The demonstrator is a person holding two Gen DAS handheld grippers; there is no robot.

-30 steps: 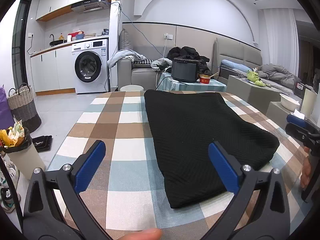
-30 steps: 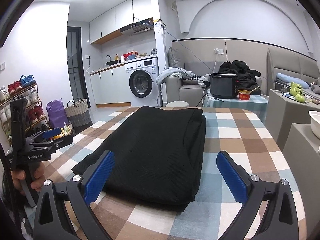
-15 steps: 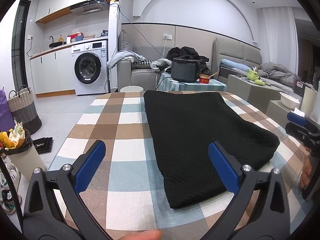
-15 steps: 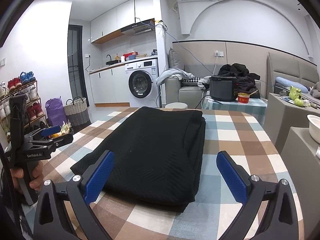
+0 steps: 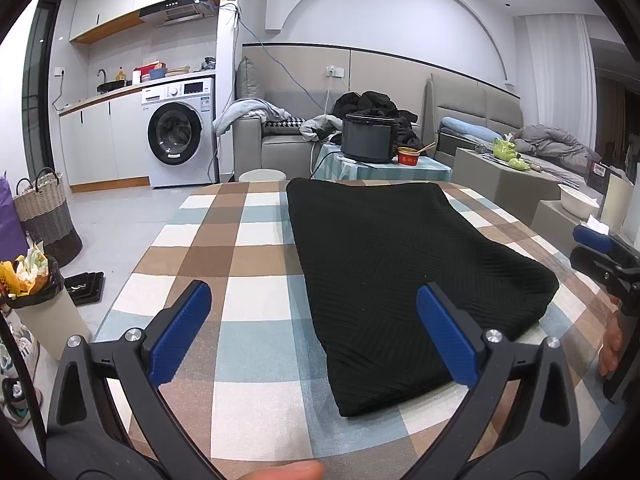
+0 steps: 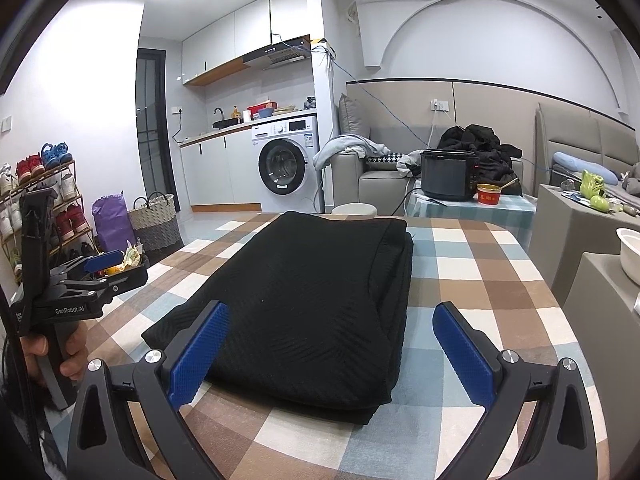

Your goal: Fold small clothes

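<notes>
My left gripper (image 5: 314,328) hangs with its fingers spread wide and empty above the checked tablecloth (image 5: 248,248), just left of the folded black garment (image 5: 400,264). My right gripper (image 6: 332,344) is likewise wide apart, holding nothing, over the garment's near edge. The garment lies flat in the middle of the table.

Slight upward drift of the right gripper (image 6: 328,344); no change to the garment (image 6: 304,300).
</notes>
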